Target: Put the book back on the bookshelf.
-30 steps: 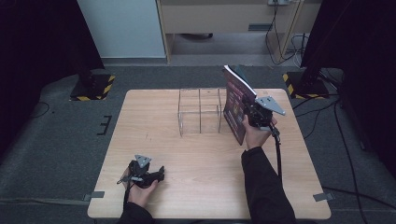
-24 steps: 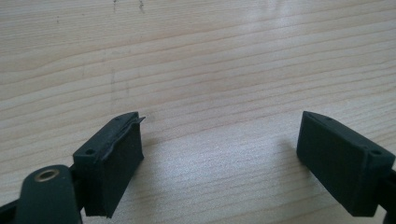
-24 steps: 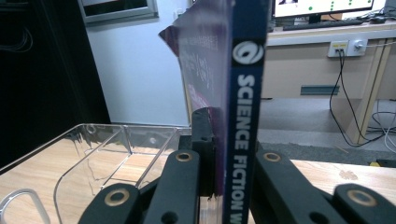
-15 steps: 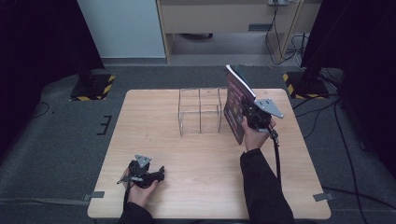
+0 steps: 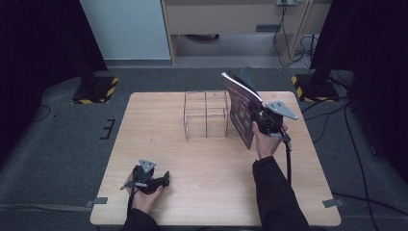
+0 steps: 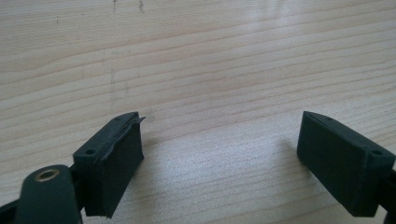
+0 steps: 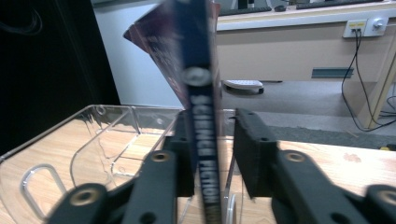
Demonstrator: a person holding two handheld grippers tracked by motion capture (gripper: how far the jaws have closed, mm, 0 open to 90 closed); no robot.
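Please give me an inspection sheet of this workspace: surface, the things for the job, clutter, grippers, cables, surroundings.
Surface: wooden table, bare grain under the left gripper.
Job's things: clear divided organizer at the far middle; book, spine reading SCIENCE FICTION, upright at its right side.
Clutter: nothing seen.
Grippers: left gripper open, low over the table; right gripper around the book's spine, a gap showing at one jaw.
Cables: cable trailing from the right gripper; floor cables at the right.
Surroundings: grey carpet, dark curtains, striped stand bases.

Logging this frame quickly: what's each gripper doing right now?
Left gripper: open, holding nothing, resting low over the table.
Right gripper: shut on the book, gripped at its spine beside the clear rack.
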